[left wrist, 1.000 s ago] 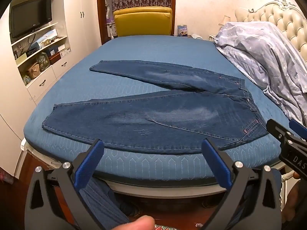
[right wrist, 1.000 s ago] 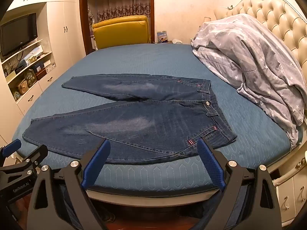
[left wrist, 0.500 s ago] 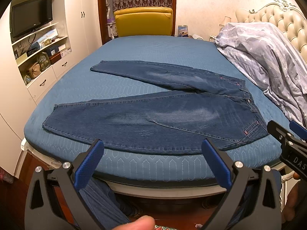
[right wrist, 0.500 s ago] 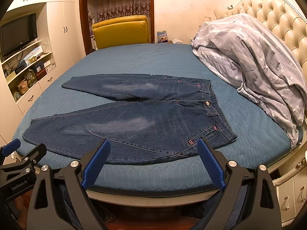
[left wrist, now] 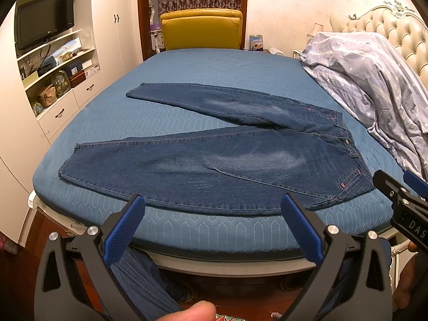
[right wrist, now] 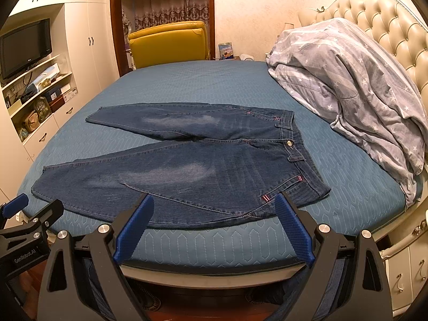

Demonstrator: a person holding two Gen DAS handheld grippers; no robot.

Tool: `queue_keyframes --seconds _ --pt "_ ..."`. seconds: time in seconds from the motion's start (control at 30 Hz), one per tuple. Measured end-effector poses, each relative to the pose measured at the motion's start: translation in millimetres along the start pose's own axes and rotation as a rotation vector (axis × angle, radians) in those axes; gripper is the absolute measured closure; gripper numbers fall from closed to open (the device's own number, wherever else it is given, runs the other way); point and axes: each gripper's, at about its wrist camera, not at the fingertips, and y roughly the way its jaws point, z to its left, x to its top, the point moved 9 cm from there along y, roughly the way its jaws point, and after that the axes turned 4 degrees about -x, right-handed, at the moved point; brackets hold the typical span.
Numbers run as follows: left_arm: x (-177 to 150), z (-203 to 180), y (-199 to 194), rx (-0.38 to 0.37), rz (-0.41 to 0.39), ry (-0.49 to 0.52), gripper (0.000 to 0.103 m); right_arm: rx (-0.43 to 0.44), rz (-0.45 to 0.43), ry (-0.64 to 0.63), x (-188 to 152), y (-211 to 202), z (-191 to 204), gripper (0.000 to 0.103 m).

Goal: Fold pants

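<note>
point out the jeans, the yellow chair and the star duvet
jeans [right wrist: 187,176], right wrist view, on the faded thigh of the near leg
yellow chair [left wrist: 202,30], left wrist view, on the middle of its backrest
star duvet [right wrist: 347,85], right wrist view, on the top of the heap by the headboard

This is a bedroom in a home. A big bed [right wrist: 214,85] with blue quilted cover fills the view ahead of the jaws; its cream tufted headboard [right wrist: 379,24] stands to the right, w/ a crumpled grey star-print duvet [right wrist: 347,93] piled against it. Far ahead, behind the bed, is a yellow armchair [right wrist: 168,42] in front of a doorway w/ lace curtain [right wrist: 165,2]. To the left are cream built-in wardrobes [left wrist: 109,21], a flat TV [left wrist: 44,18] and open shelves [left wrist: 56,64] w/ boxes, bags etc., drawers under them. Low at right, a cream nightstand [right wrist: 401,270] beside the bed.
</note>
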Motion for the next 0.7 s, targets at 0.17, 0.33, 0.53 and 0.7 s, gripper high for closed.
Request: queue_keyframes --seconds 0.17,0.33,0.53,0.7 --pt "0.0 2.0 0.1 0.0 -0.001 -0.002 0.001 0.001 0.0 0.0 0.3 -0.5 0.4 0.015" --pt "0.6 1.9 0.8 0.0 -0.001 0.0 0.001 0.0 0.002 0.001 -0.2 0.6 -0.8 0.015" --pt "0.7 2.3 1.1 0.0 -0.001 0.0 0.001 0.001 0.001 0.001 -0.3 -1.2 -0.6 0.015" --pt "0.4 3.1 1.2 -0.002 0.001 -0.003 0.001 0.001 0.001 0.001 -0.4 -1.0 -0.6 0.015"
